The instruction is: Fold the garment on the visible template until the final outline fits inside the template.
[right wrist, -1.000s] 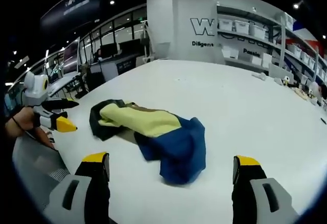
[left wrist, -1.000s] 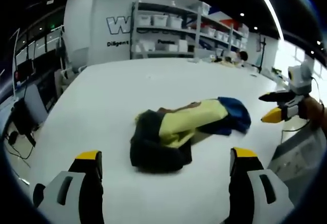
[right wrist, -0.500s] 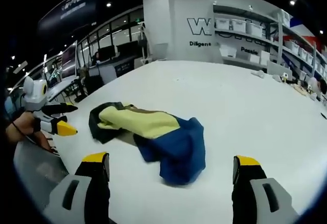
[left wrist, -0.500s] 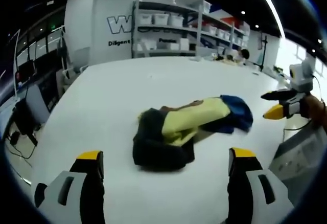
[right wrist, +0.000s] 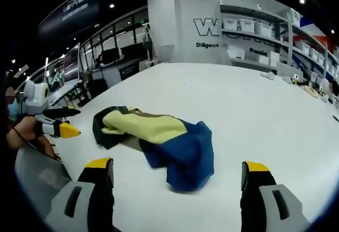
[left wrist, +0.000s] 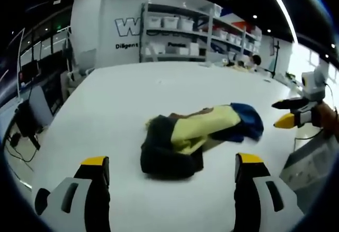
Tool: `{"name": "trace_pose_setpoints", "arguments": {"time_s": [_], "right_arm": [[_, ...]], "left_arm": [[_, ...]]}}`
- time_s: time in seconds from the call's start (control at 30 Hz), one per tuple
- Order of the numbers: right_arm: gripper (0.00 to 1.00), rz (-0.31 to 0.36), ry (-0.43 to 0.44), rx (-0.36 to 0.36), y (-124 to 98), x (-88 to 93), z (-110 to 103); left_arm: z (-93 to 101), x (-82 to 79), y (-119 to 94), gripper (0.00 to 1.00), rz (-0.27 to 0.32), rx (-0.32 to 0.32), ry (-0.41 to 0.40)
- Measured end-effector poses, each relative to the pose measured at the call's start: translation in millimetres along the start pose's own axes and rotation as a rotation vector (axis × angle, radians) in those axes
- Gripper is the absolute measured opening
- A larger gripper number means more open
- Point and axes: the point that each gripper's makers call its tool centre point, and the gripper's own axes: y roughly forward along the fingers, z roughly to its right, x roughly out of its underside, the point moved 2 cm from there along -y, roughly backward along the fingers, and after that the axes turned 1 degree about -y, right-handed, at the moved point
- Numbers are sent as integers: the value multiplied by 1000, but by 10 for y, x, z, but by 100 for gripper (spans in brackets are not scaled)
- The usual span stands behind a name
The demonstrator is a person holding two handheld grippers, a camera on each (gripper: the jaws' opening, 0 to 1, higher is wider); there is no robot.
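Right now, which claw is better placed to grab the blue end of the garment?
Probably the right claw: in its view the garment's blue end lies nearest, between its open jaws. The left claw faces the dark end instead.

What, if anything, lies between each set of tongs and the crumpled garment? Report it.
Nothing visible. In the left gripper view, bare white table separates the open left tongs from the garment. In the right gripper view, the open right tongs face the garment across equally bare tabletop.
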Motion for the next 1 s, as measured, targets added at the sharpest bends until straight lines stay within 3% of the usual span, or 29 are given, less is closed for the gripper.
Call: {"name": "trace_pose_setpoints", "arguments": {"time_s": [0.6, 0.73, 0.87, 1.0], "right_arm": [[99, 8, 24, 21, -15, -15, 52], [99, 11, 29, 20, -20, -20, 54], [98, 32, 45, 14, -34, -56, 43], [98, 48, 52, 9, -48, -82, 45]], "left_arm": [[26, 18, 2, 92, -8, 22, -23], [9, 7, -2, 92, -1, 19, -26], [-66, -2, -20, 91, -1, -23, 3], [-87, -11, -40, 91, 9, -15, -24]]}}
